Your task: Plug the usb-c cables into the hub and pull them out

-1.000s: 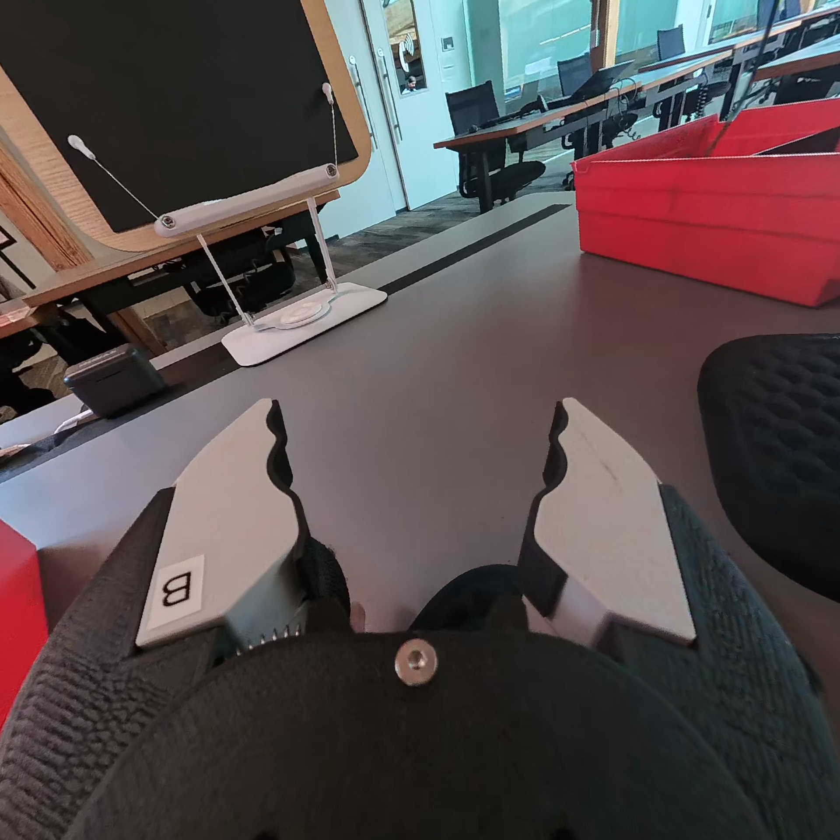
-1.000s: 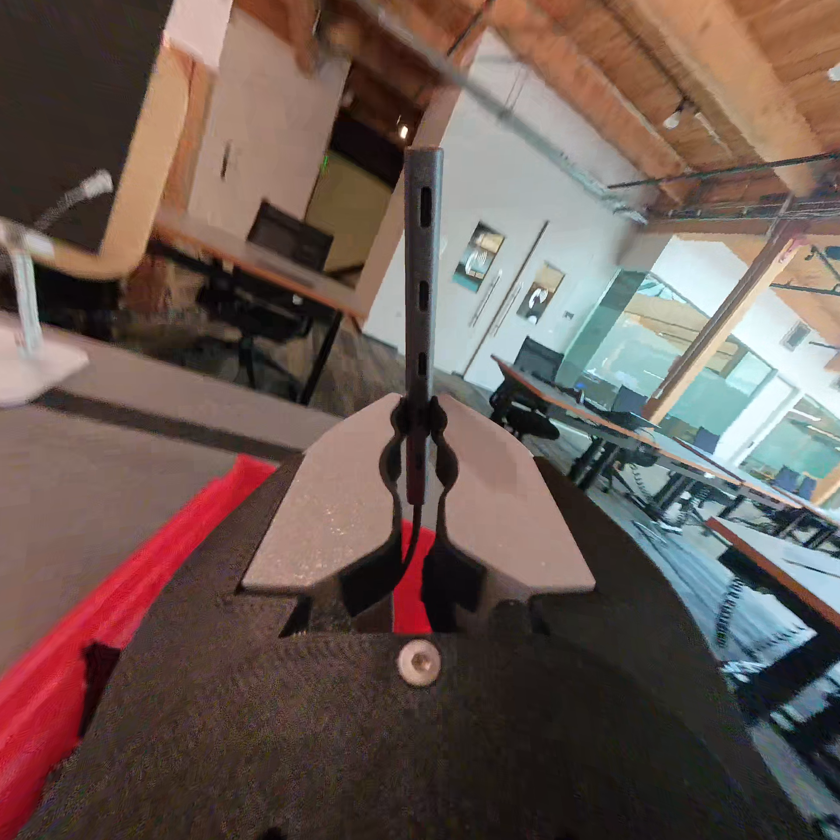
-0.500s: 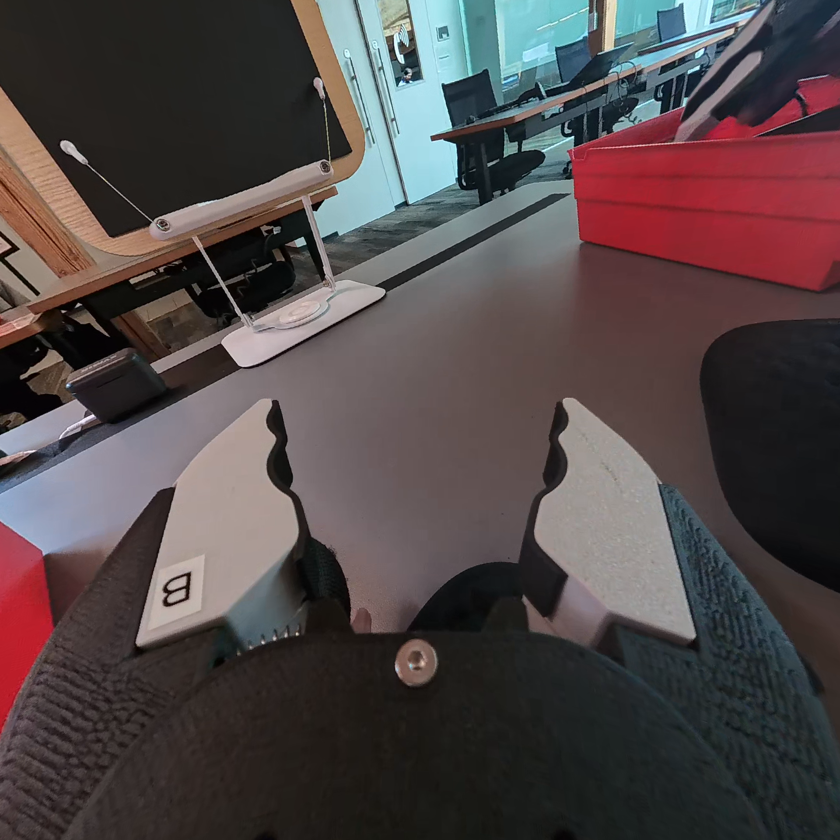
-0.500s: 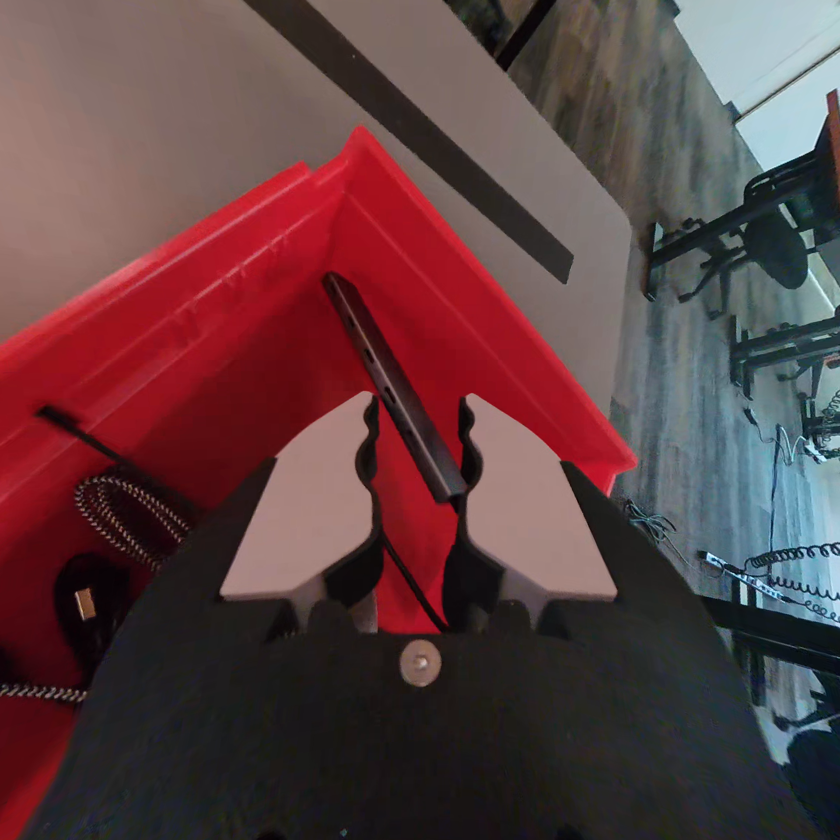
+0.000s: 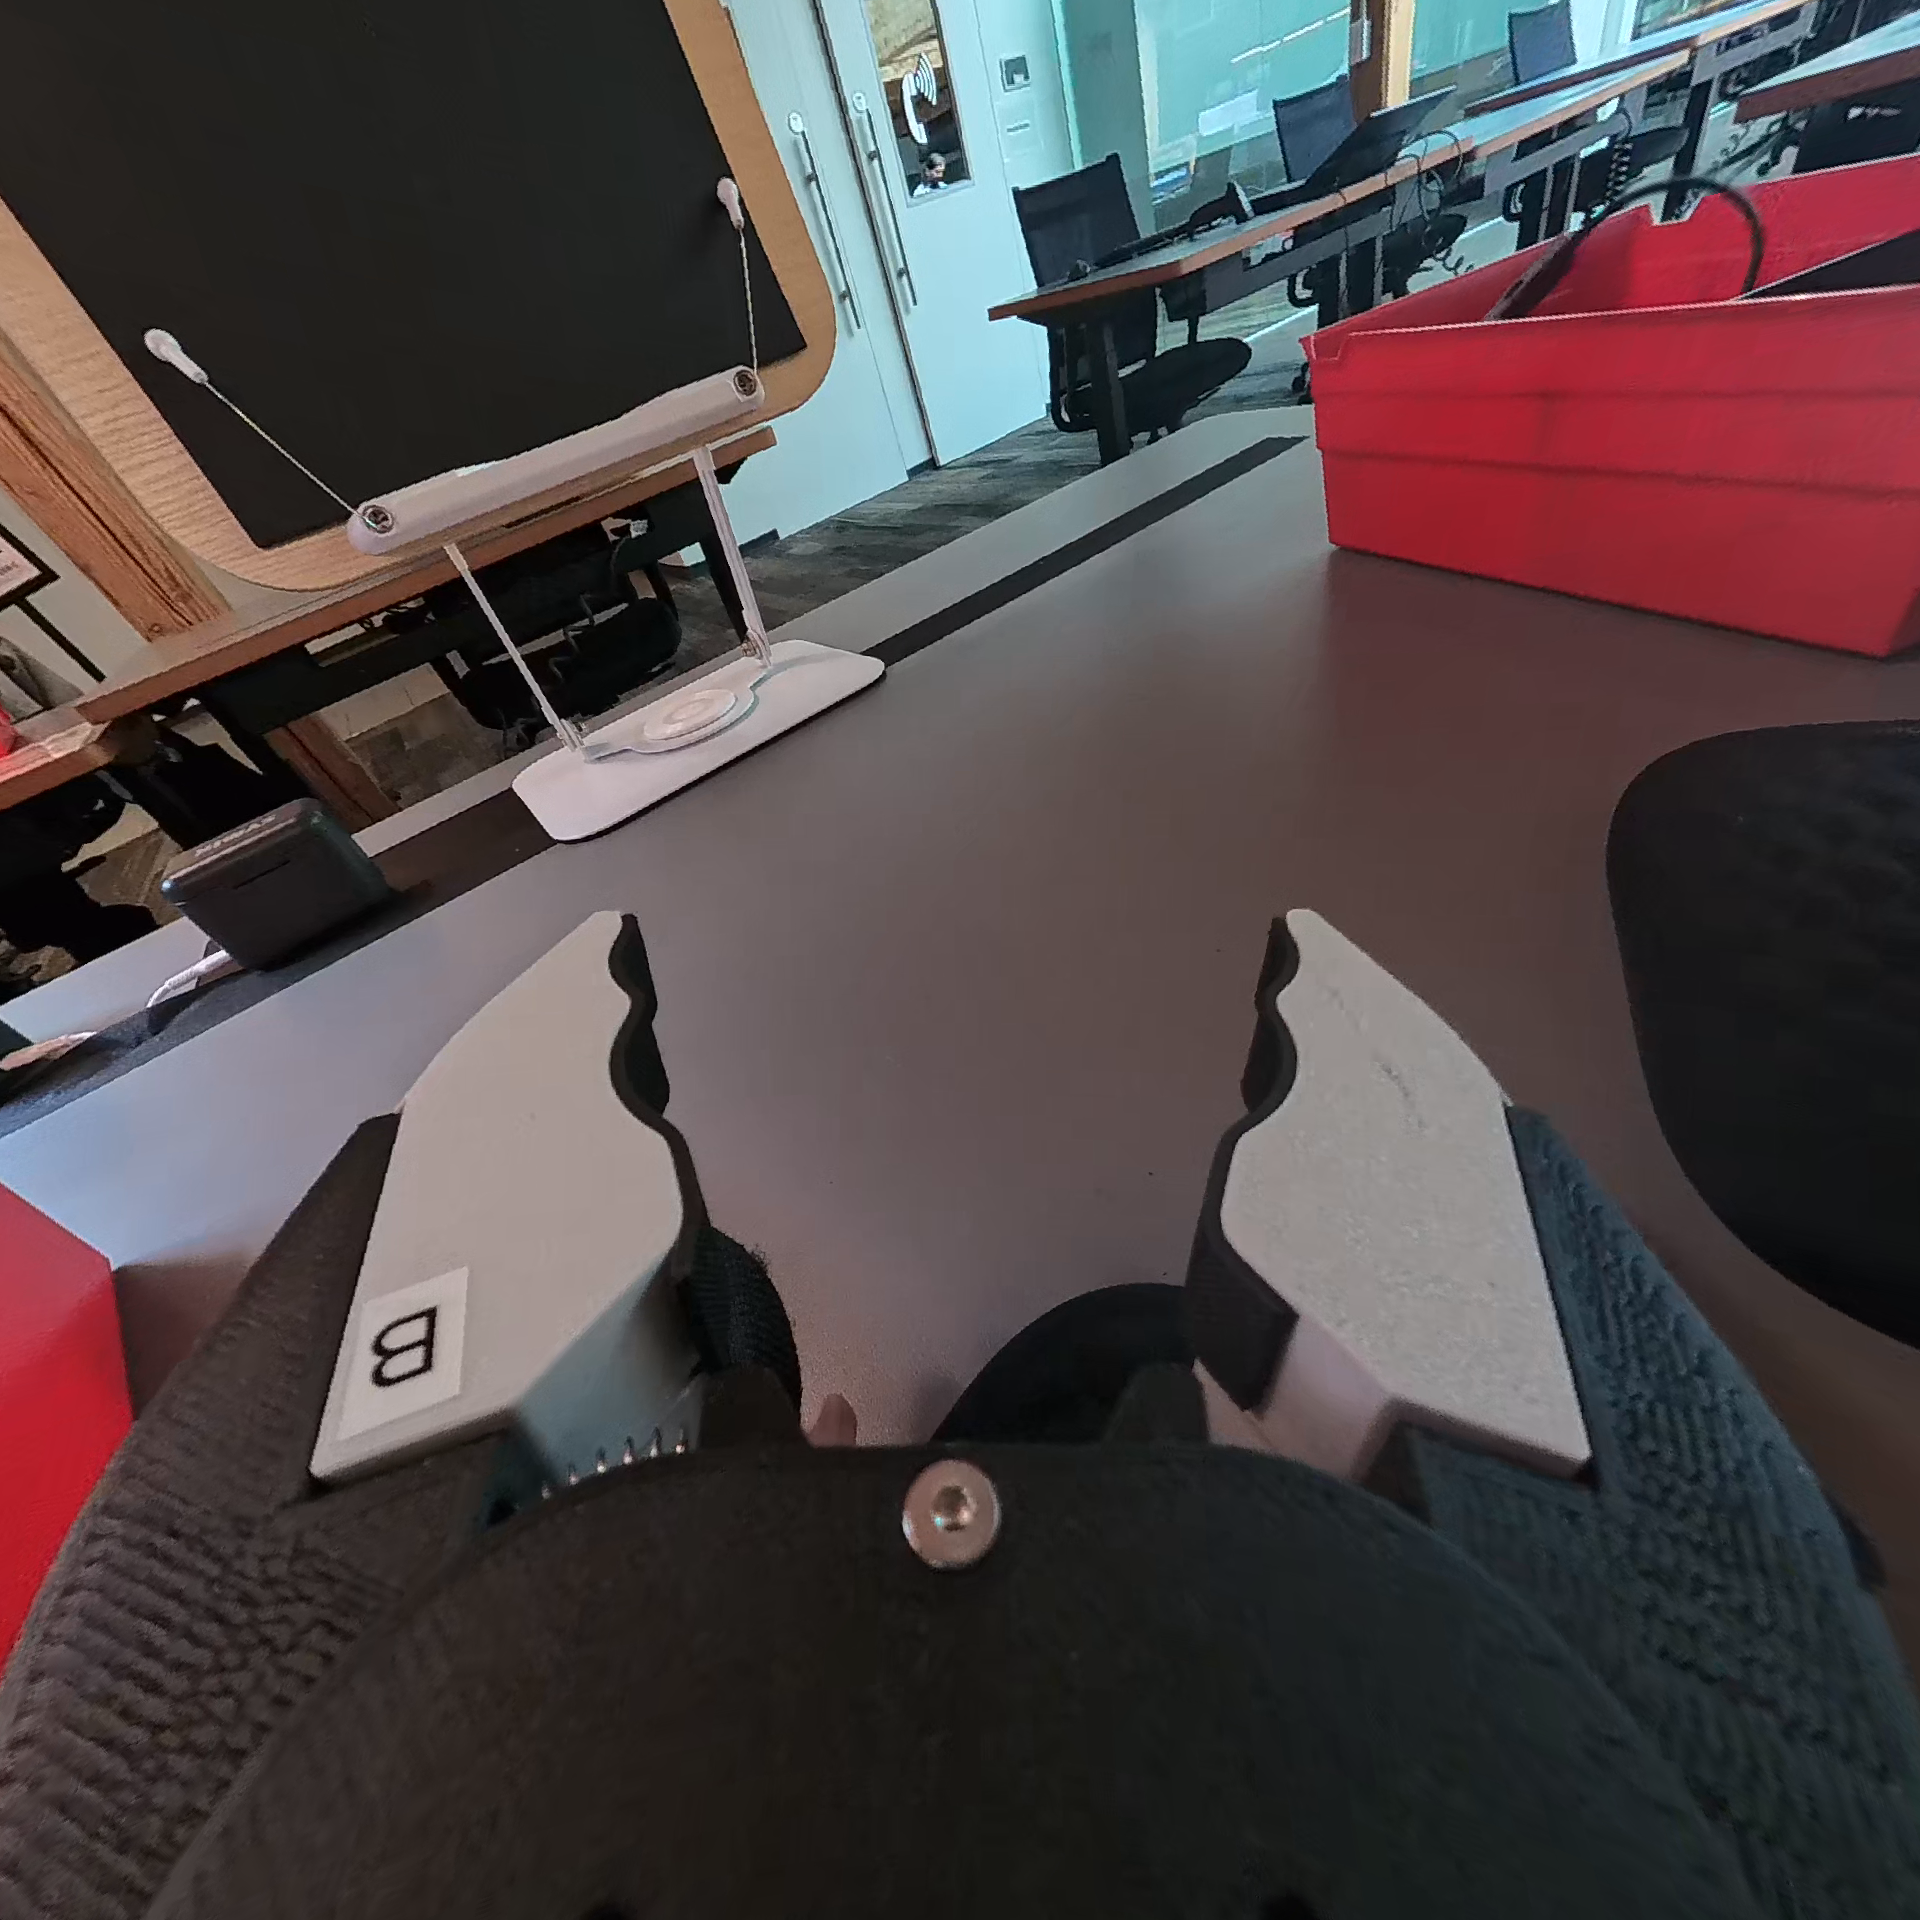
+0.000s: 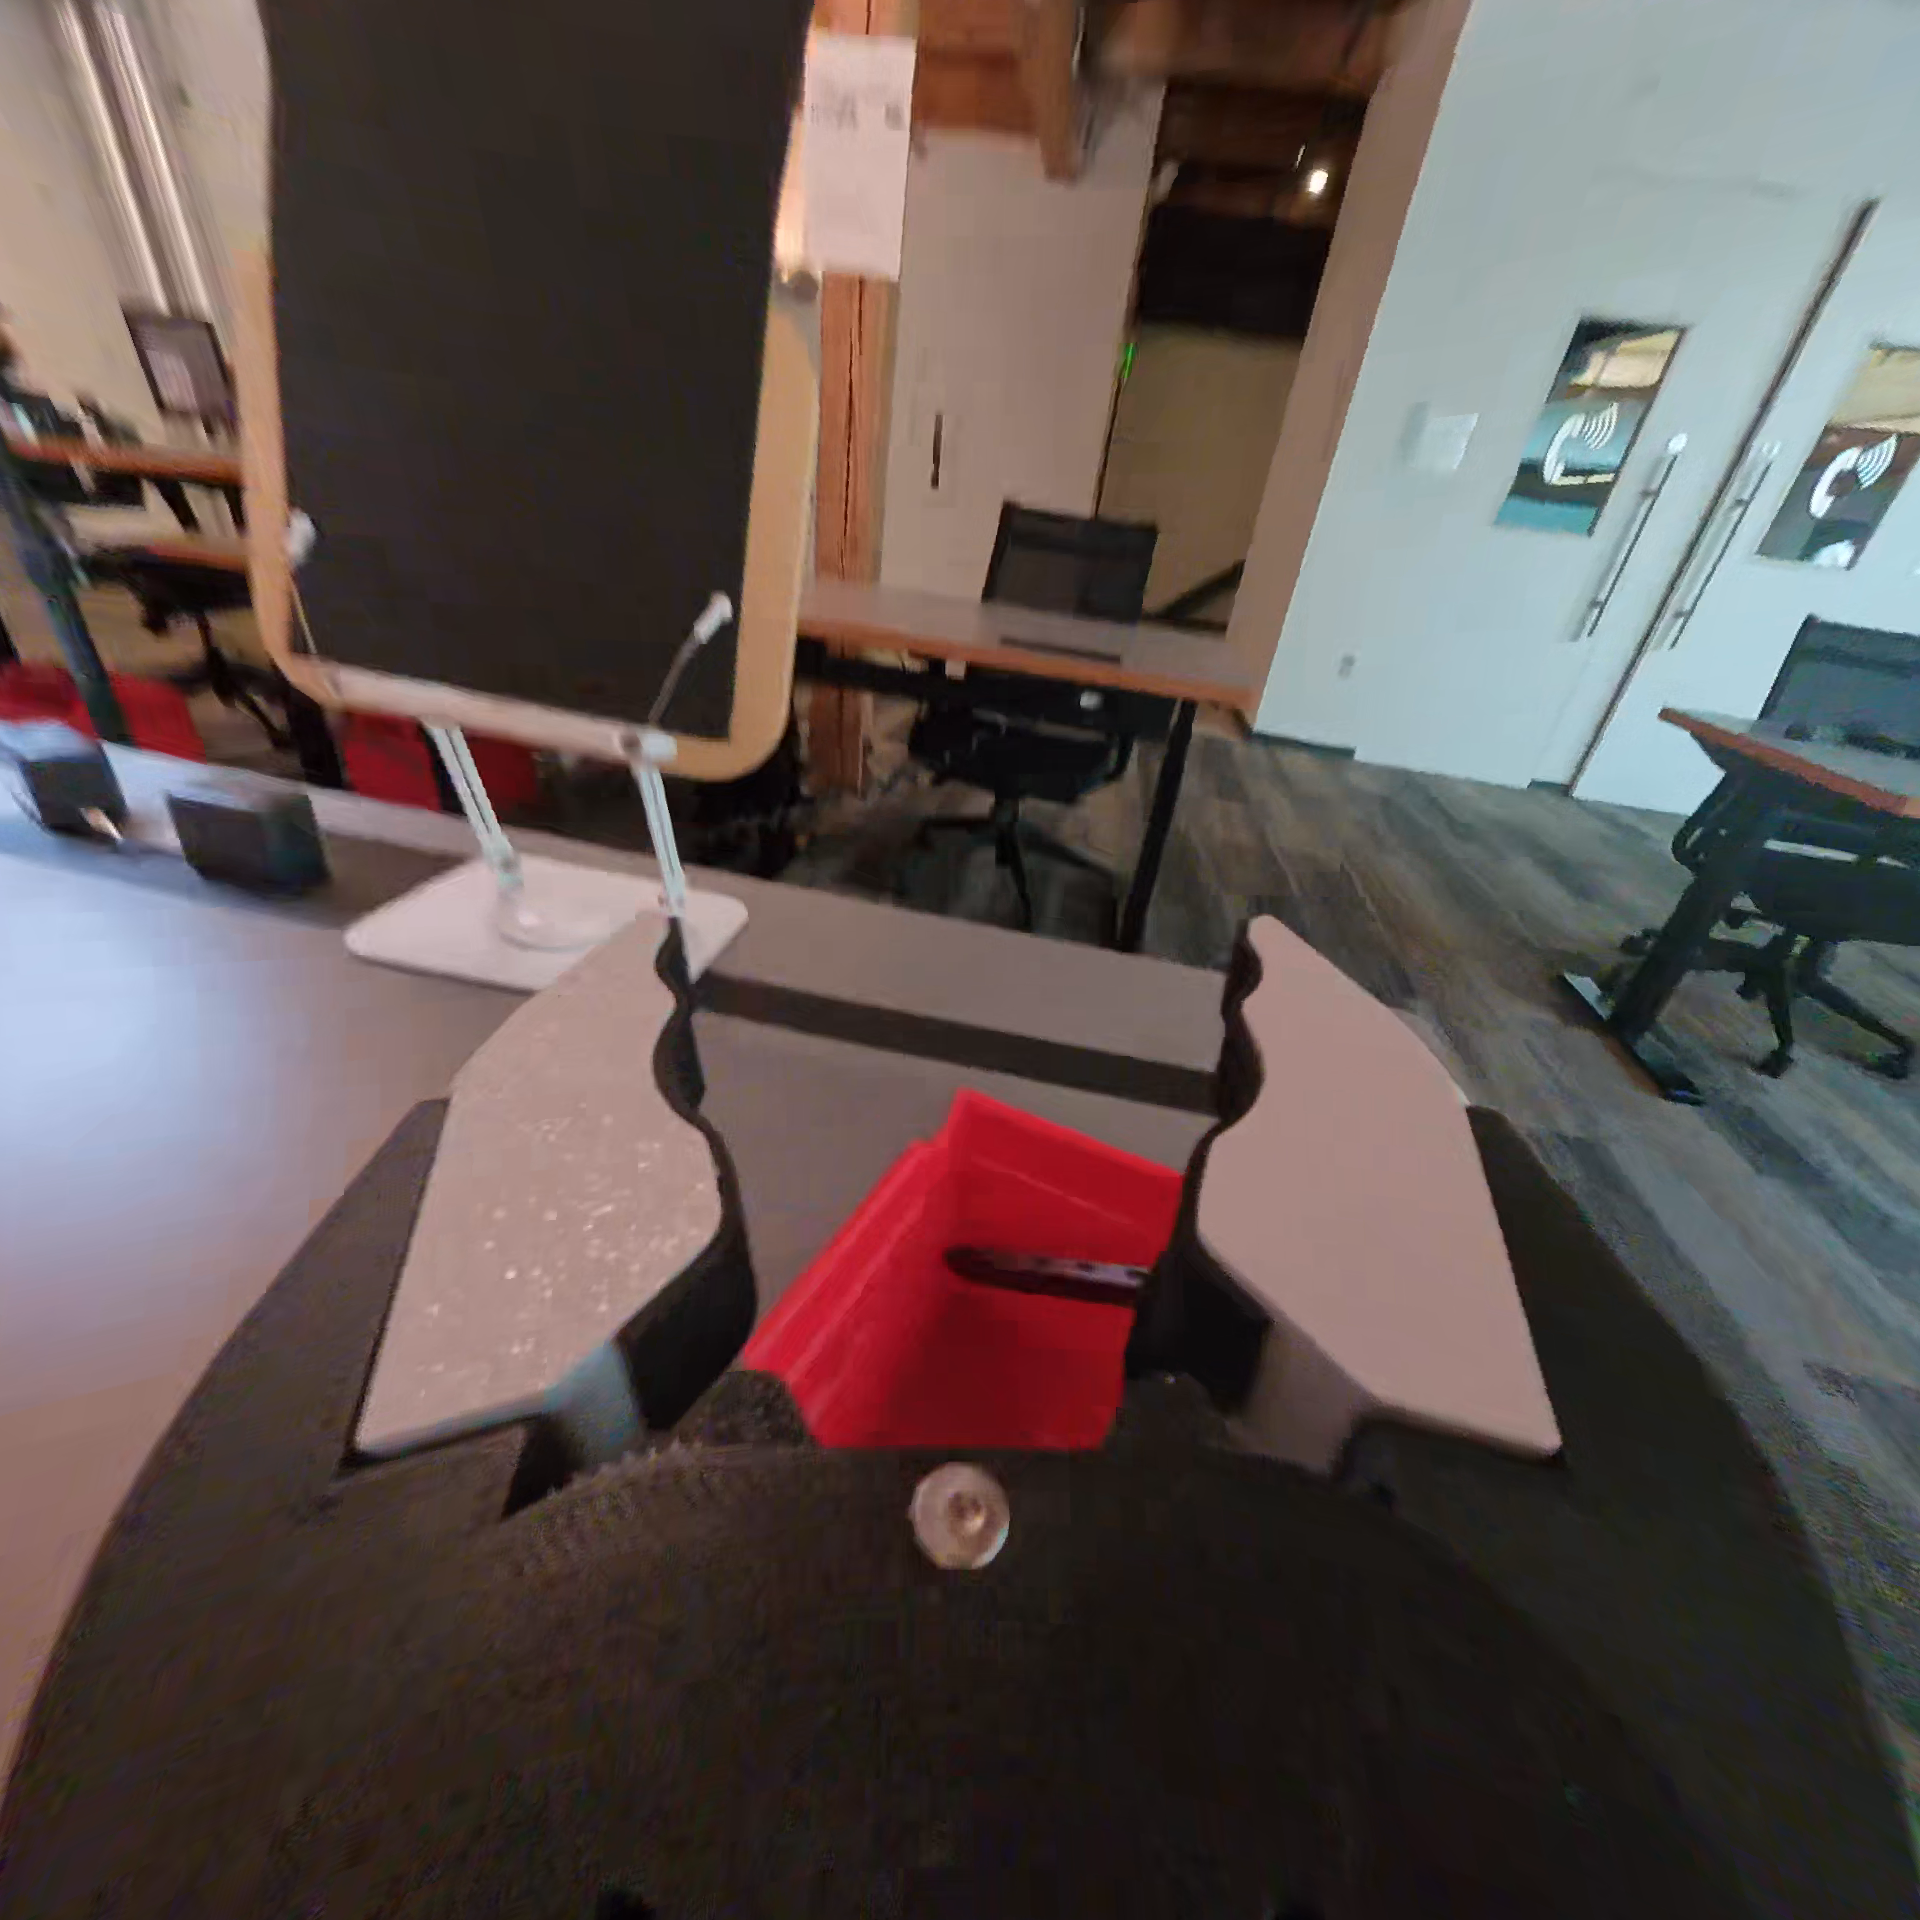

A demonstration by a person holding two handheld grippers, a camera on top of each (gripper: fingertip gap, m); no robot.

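The slim dark usb-c hub (image 6: 1049,1276) lies inside the far corner of the red bin (image 6: 935,1299), below and between my right fingers. My right gripper (image 6: 956,945) is open and empty, held above the bin. In the left wrist view the red bin (image 5: 1600,457) stands at the right rear of the grey table, with the hub's dark tip (image 5: 1538,278) and its looping black cable (image 5: 1714,213) rising over the rim. My left gripper (image 5: 951,930) is open and empty, low over the table (image 5: 987,810). The other cables are hidden.
A white stand with two thin antennas (image 5: 696,727) sits at the table's far edge, also in the right wrist view (image 6: 540,925). A dark box (image 5: 270,878) sits left of it. A black rounded object (image 5: 1787,997) lies at right. A red block (image 5: 52,1403) is at near left.
My right gripper opened and let the hub go into the red bin, then lifted and tilted up away from it. My left gripper stayed open and nearly still.
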